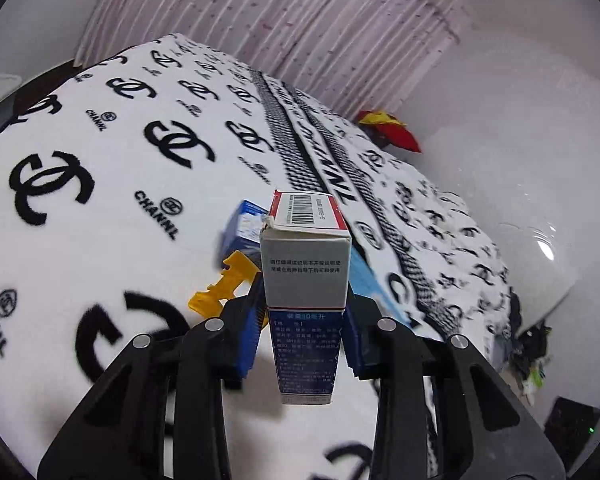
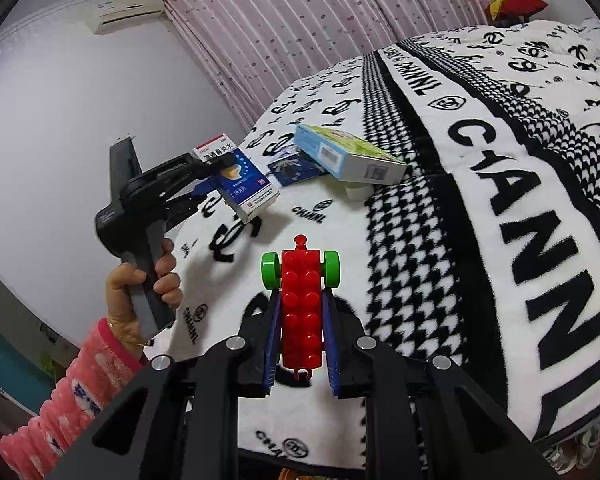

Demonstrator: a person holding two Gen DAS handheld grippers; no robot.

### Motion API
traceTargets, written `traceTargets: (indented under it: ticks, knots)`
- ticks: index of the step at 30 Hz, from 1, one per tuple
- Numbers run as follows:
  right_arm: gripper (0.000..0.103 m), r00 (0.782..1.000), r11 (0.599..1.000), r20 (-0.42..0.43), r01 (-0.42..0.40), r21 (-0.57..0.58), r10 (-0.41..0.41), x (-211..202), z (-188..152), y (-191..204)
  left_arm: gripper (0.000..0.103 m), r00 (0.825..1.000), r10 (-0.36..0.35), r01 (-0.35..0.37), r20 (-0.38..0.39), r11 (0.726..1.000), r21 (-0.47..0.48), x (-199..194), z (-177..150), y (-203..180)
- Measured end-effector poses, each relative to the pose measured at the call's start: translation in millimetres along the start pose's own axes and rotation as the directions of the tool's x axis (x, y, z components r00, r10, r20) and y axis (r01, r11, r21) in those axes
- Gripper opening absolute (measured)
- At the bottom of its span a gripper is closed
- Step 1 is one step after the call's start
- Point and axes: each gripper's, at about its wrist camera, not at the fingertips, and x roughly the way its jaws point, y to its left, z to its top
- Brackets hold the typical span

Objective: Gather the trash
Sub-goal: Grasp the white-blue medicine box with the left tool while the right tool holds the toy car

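Left gripper point(image 1: 305, 312) is clamped on a small medicine box point(image 1: 306, 280), lifted off the bed point(image 1: 100, 216); right gripper point(image 2: 302, 320) squeezes a red toy car point(image 2: 302, 304). Pick-up step's done. Next: find a bin, none seen.

Open blanket point(image 2: 340, 216) before 2 boxes point(image 2: 348, 152), both grippers loaded.

Your left gripper point(image 2: 224, 168) is black, with a grey pistol handle and a slim black block at its rear. Your hand point(image 2: 148, 292) comes out of a fluffy pink sleeve point(image 2: 60, 396) with pale spots, at eight o'clock in the right wrist view. Your right gripper point(image 2: 302, 312) has black linkage arms, silver rivets and blue ribbed pads point(image 2: 272, 344).
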Motion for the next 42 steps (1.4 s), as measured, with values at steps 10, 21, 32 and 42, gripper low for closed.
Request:
traceTargets:
  ticks: [10,21,32,42]
  knots:
    - [0.019,1.0,0.999,0.019,-0.001,-0.038,0.001,-24,-15,24,0.034,0.983,-0.008,0.008,-0.182,1.0,0.001,-31,-52,-12]
    - [0.019,1.0,0.999,0.024,-0.006,-0.049,0.007,-39,-34,38,0.034,0.973,-0.026,0.023,-0.229,1.0,-0.014,-68,-114,-12]
    - [0.019,1.0,0.998,0.026,-0.013,-0.059,0.015,-48,-51,50,0.035,0.973,-0.021,0.014,-0.229,0.999,-0.036,-103,-142,1]
    - [0.019,1.0,0.997,0.023,-0.01,-0.073,0.011,-52,-64,61,0.038,0.964,-0.062,0.042,-0.258,0.996,-0.082,-118,-170,11]
